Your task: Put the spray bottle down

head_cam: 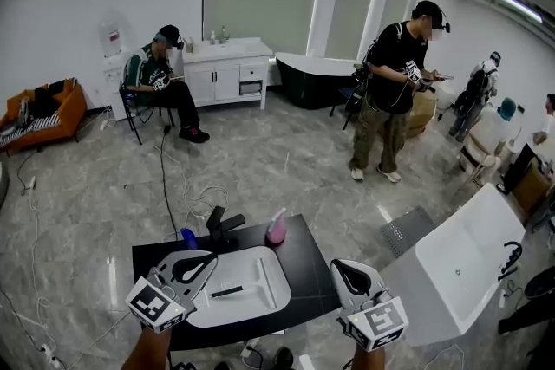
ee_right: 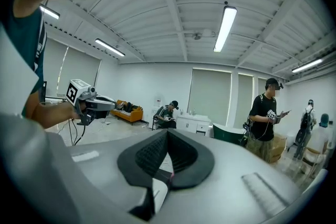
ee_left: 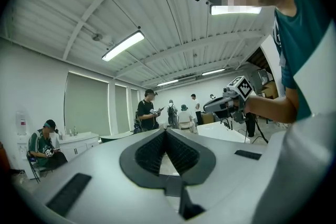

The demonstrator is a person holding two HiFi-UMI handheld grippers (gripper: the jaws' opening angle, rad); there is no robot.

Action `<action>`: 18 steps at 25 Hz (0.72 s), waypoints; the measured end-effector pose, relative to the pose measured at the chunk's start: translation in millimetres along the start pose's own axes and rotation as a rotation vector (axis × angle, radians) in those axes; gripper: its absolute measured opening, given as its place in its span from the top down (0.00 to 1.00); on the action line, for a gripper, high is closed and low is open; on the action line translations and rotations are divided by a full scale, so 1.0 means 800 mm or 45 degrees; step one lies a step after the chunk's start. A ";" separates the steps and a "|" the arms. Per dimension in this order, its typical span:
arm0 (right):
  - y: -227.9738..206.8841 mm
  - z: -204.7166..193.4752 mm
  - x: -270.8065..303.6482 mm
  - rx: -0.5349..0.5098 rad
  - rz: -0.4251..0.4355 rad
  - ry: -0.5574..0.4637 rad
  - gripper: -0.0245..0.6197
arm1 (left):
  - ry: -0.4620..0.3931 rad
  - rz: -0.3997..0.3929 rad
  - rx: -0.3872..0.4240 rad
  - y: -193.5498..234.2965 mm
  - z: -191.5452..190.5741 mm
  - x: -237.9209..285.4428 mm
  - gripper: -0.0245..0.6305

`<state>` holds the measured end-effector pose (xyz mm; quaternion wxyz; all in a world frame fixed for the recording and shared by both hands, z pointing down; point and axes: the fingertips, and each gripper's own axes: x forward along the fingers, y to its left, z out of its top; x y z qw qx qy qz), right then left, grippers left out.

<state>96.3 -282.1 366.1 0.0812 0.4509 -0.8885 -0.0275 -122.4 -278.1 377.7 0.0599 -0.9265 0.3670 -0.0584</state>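
A big hall with a grey marbled floor and white walls lies beyond a low black rectangular table. A shallow white rounded basin sits on the table's near half.

The left gripper and the right gripper hover at the table's near left and near right corners. Both point level toward the far side.

Each gripper's own view shows its ribbed pads pressed together at the tips, pinching nothing.

The small pink plastic spray bottle stands upright at the table's far edge, just beyond the basin. Its long axis is vertical and nothing grips it.

It lies ahead of both sets of jaws and between them, about equally far from each. The putting-down looks finished.
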 end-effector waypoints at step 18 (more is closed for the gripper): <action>0.145 0.048 -0.018 -0.066 0.032 -0.033 0.95 | -0.064 -0.008 -0.003 -0.006 0.011 -0.143 0.96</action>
